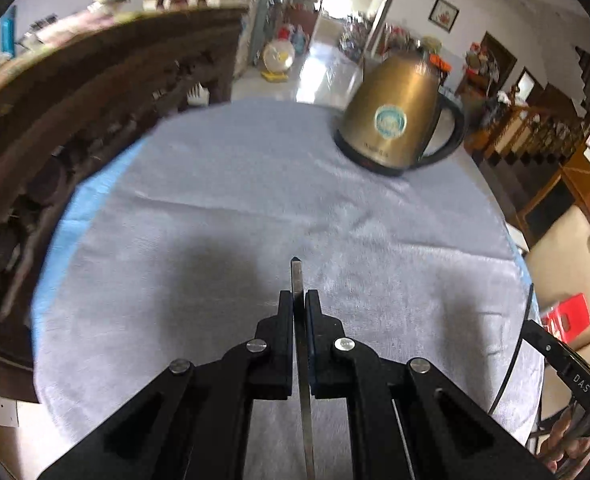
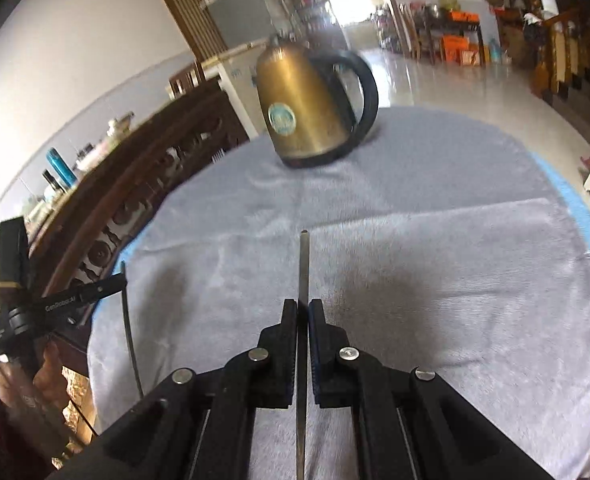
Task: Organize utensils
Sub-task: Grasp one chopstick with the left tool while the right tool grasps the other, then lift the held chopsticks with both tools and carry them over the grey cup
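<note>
Left wrist view: nearest the lens, the left gripper is clamped on a thin flat metal utensil, seen edge-on. Which kind of utensil it is cannot be told. Its long axis runs along the fingers, the tip pointing away from the camera toward the kettle and jutting a little past the fingertips; the other end runs back between the fingers and out of frame. It hangs above the grey cloth, well short of the kettle. The kettle stands upright at the cloth's far end, handle to the right, with a round teal sticker and small print near its base, both too blurred to read. At the right edge the other gripper shows the letters "DAS".

Right wrist view: the right gripper is likewise closed on a slim metal utensil, edge-on, its rounded tip pointing ahead toward the kettle, above the cloth. At the left edge, the other gripper reads "GenRobot.AI".
</note>
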Motion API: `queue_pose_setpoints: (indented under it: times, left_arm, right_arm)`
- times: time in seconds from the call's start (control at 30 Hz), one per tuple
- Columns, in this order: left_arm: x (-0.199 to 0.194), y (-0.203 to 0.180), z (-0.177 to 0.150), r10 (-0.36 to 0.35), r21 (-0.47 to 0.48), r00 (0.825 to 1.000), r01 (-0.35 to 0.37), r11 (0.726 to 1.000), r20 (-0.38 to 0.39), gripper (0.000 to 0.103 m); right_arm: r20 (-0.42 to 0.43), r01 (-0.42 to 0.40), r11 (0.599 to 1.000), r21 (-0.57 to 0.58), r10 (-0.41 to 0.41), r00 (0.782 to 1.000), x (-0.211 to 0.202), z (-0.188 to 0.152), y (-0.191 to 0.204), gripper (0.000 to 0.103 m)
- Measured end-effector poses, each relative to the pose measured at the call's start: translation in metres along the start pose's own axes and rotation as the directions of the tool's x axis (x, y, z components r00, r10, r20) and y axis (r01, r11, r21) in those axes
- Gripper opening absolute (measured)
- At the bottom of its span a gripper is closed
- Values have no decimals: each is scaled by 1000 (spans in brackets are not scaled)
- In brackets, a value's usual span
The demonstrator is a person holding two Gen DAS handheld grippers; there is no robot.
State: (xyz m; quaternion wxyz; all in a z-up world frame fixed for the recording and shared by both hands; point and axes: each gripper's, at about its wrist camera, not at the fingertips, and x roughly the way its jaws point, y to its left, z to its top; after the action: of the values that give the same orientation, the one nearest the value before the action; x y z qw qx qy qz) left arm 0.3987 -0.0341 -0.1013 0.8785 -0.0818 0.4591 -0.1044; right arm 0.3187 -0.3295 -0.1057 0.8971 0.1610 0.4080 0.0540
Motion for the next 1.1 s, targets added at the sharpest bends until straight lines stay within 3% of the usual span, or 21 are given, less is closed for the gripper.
queue_pose_setpoints:
  times: [0.2,0.43,0.9,1.1]
  left_arm:
    - [-61,-5,-22,23,16,990,-26,1000,138,5]
    - [-106,-20,-49,20,44,970,-32,999,242,5]
    - [-192,-39,-82,-9,95,910,-33,995,414,5]
    - [-227,-47,-88,-37,114,882,-19,993,470,5]
  right_arm:
    - [100,2,1000,-11,0,995,-44,-17,11,7]
    - [191,20,999,-39,-13,982,-87,-41,21,7]
    - [326,14,996,-93,18,945,-153,-74,44,7]
    - [397,44,990,-133,13,918,-187,-79,61,7]
